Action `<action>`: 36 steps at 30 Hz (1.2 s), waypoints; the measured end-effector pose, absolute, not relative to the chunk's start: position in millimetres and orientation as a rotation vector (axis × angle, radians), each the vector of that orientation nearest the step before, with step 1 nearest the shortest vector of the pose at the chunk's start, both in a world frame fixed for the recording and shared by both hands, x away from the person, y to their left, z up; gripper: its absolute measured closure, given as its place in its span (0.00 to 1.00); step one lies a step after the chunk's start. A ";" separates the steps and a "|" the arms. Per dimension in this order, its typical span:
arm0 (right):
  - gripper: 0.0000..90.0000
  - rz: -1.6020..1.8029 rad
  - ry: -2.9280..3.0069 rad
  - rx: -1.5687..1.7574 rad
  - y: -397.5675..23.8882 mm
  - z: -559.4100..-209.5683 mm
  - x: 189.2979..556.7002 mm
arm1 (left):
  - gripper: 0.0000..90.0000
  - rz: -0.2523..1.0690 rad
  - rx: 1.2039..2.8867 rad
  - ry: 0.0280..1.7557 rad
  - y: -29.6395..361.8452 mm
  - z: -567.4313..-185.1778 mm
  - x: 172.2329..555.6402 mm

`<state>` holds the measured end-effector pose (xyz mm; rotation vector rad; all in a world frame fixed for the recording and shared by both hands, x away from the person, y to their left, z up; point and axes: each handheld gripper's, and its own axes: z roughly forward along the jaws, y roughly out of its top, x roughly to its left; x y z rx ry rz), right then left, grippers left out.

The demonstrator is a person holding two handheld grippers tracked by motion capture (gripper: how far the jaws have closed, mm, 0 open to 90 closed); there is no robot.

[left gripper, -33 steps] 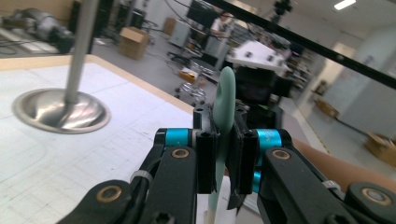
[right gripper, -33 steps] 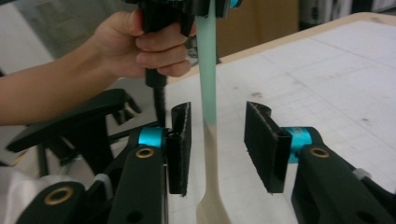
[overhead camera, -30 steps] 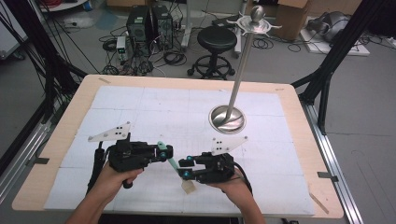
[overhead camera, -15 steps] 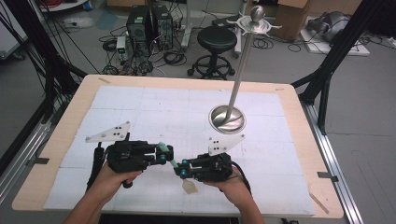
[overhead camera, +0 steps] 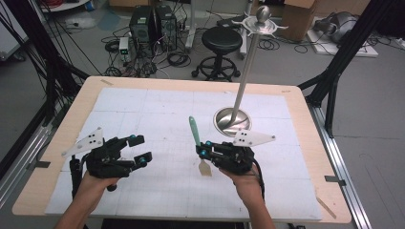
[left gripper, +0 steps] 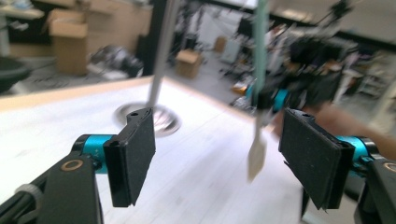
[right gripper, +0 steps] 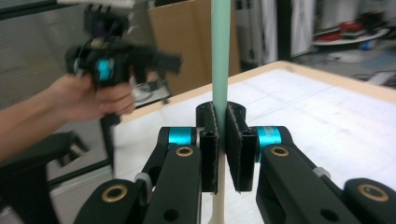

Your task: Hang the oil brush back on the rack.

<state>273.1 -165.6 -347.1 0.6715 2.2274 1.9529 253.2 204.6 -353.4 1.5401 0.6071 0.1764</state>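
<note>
Gripping a small spatula with a mint-green handle and pale wooden blade [overhead camera: 197, 143], right gripper [overhead camera: 204, 149] closed on the shaft where handle meets blade – handle pointing up and slightly tilted, blade [overhead camera: 205, 167] hanging below the jaws just above the white padded desk [overhead camera: 157, 114]. Seen from the right gripper view as a green handle [right gripper: 220, 51] rising straight out between two pressed black pads [right gripper: 208, 154], pale shaft continuing underneath.

Held off to the person's left, well apart from the spatula, left gripper [overhead camera: 135, 149] with jaws spread wide and nothing between them – jaws just been opening. Seen from the left gripper view as two black pads [left gripper: 133, 154] far apart, with the blurred spatula [left gripper: 258, 154] beyond them, in front of the right hand.

Standing farther back on the desk, beyond the right gripper, a round shiny metal base [overhead camera: 232, 119] carrying a tall slanted metal pole [overhead camera: 244, 76] topped by a ball and spiked disc. Resting at the near edge, both forearms coming in from below.
</note>
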 end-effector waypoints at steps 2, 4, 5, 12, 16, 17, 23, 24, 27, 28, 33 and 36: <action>0.94 1.944 2.213 0.683 -167.6 -344.7 274.2 | 0.23 0.209 1.567 0.646 209.7 -358.8 251.5; 0.94 1.936 2.161 0.715 -173.4 -337.1 277.9 | 0.20 0.239 1.572 0.663 215.1 -363.9 250.2; 0.94 1.936 2.161 0.715 -173.4 -337.1 277.9 | 0.20 0.245 1.576 0.663 218.3 -366.3 249.5; 0.94 1.900 2.052 0.781 -186.8 -316.0 289.8 | 0.21 0.294 1.589 0.678 234.6 -381.0 245.1; 0.94 1.883 1.999 0.806 -193.0 -304.5 296.5 | 0.21 0.318 1.593 0.693 241.9 -387.9 244.3; 0.94 1.880 1.987 0.811 -194.1 -301.9 297.9 | 0.21 0.317 1.589 0.697 243.2 -389.2 244.1; 0.94 1.858 1.939 0.845 -199.6 -290.0 308.4 | 0.21 0.310 1.590 0.694 247.2 -395.0 243.6; 0.94 1.855 1.931 0.854 -200.5 -288.8 310.2 | 0.21 0.308 1.586 0.695 247.3 -395.8 243.5; 0.94 1.851 1.912 0.878 -203.0 -285.9 316.1 | 0.21 0.300 1.586 0.693 247.8 -397.1 242.8; 0.94 1.854 1.904 0.882 -204.1 -284.9 318.3 | 0.21 0.300 1.585 0.691 247.9 -397.4 242.7; 0.94 1.848 1.875 0.905 -208.7 -275.8 328.4 | 0.21 0.292 1.575 0.690 248.2 -398.1 242.1; 0.94 1.838 1.864 0.897 -210.0 -267.7 334.2 | 0.21 0.291 1.574 0.686 248.3 -398.8 242.1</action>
